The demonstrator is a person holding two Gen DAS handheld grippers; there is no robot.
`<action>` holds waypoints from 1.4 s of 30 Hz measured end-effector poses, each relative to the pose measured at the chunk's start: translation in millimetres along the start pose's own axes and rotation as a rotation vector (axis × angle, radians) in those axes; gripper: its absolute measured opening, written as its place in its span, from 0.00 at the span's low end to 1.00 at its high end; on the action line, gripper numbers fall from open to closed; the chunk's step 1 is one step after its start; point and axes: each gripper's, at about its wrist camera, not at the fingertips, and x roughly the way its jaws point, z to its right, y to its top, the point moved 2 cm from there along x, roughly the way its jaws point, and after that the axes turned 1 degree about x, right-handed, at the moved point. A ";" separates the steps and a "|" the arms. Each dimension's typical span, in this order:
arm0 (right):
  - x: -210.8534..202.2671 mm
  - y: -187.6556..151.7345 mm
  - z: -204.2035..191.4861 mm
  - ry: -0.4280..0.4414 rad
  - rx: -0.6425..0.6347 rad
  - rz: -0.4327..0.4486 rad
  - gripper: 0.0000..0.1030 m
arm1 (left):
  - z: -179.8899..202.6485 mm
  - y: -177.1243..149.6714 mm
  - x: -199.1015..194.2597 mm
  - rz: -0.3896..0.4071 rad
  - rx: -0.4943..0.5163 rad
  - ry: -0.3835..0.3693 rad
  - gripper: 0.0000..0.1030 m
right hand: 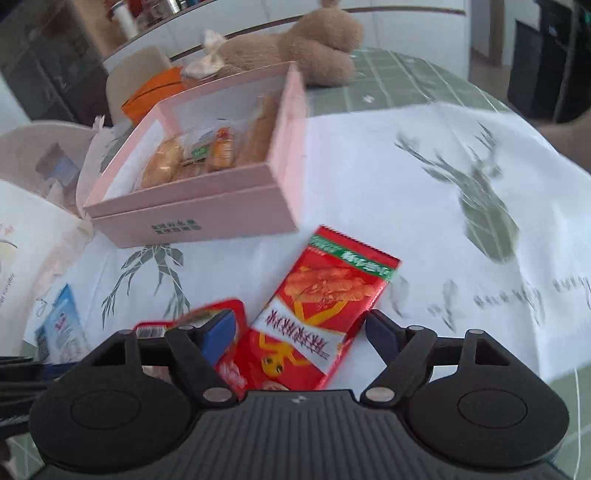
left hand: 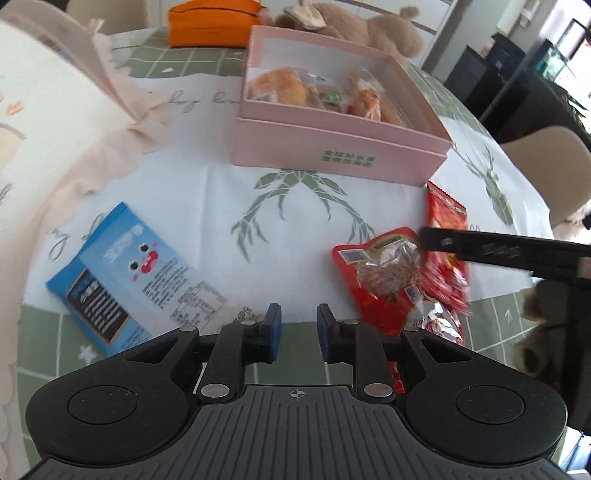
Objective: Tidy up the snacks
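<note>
An open pink box (left hand: 340,147) (right hand: 192,214) with several wrapped snacks inside stands mid-table. A blue snack pack (left hand: 122,273) (right hand: 61,321) lies at the left. Red snack packets (left hand: 399,273) lie in a pile at the right. My left gripper (left hand: 299,330) is open and empty, low over the table between the blue pack and the red pile. My right gripper (right hand: 301,332) is open, its jaws on either side of a red packet (right hand: 325,306) lying on the table. One right finger (left hand: 480,249) shows over the pile in the left wrist view.
A white and green deer-print tablecloth (left hand: 221,192) covers the table. A brown plush toy (left hand: 354,26) (right hand: 306,51) and an orange pouch (left hand: 210,22) sit behind the box. A cream fabric bag (left hand: 48,122) lies at the left.
</note>
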 end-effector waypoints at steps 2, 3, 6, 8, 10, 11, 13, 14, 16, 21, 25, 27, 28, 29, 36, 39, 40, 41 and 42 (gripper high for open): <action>6.5 0.6 -18.7 -0.009 -0.088 -0.009 0.77 | 0.9 -2.4 -4.2 0.002 -0.020 -0.010 0.25; 7.7 -0.8 -28.6 -0.031 -0.135 -0.006 0.76 | 3.2 -3.9 -5.9 0.001 -0.028 -0.019 0.25; 6.9 -6.5 -40.8 -0.010 -0.218 -0.014 0.72 | 16.3 -7.2 -7.3 -0.002 -0.031 -0.027 0.25; 2.8 -10.0 -40.4 0.037 -0.248 -0.031 0.67 | 27.5 -9.2 -8.2 0.001 -0.017 -0.012 0.25; -2.5 -15.0 -36.8 0.063 -0.280 -0.048 0.66 | 38.7 -10.3 -7.3 0.001 -0.007 -0.004 0.25; -5.2 -17.3 -34.3 0.067 -0.292 -0.055 0.65 | 43.2 -10.6 -6.3 -0.002 -0.005 -0.002 0.25; -9.0 -22.2 -27.4 0.062 -0.314 -0.066 0.63 | 51.0 -13.1 -5.1 -0.007 0.004 0.007 0.25; -10.7 -24.4 -24.4 0.050 -0.326 -0.070 0.62 | 54.1 -14.3 -4.1 -0.009 0.011 0.011 0.25; -13.1 -29.0 -18.0 0.001 -0.370 -0.065 0.60 | 59.7 -16.3 -2.6 -0.013 0.022 0.027 0.25; -35.5 -26.6 -18.4 0.060 -0.406 -0.016 0.60 | 61.2 -15.7 0.2 -0.016 0.033 0.051 0.25; -44.2 -20.0 -37.1 0.068 -0.458 0.029 0.60 | 48.5 0.8 -5.2 0.018 0.015 0.065 0.25; -43.2 -13.2 -45.3 0.069 -0.467 0.037 0.60 | 34.0 19.0 -12.3 0.062 -0.015 0.068 0.25; -43.4 -9.7 -49.2 0.064 -0.469 0.045 0.60 | 25.8 30.3 -16.4 0.090 -0.035 0.072 0.25; -43.0 -4.6 -53.0 0.057 -0.468 0.056 0.60 | 16.3 42.6 -20.6 0.125 -0.058 0.077 0.25; -23.5 34.2 -72.0 0.036 -0.418 0.082 0.60 | -31.2 132.3 -20.0 0.332 -0.132 0.159 0.25; -9.5 43.3 -73.4 0.013 -0.411 0.070 0.60 | -37.8 153.7 8.2 0.289 -0.097 0.191 0.25; -5.9 45.7 -72.3 -0.001 -0.409 0.067 0.60 | -38.4 157.2 17.5 0.268 -0.091 0.186 0.25; -2.9 48.8 -70.2 -0.017 -0.406 0.067 0.60 | -38.2 158.4 26.6 0.246 -0.083 0.183 0.25; -0.5 51.7 -66.8 -0.041 -0.401 0.071 0.60 | -38.2 158.4 32.7 0.226 -0.073 0.180 0.25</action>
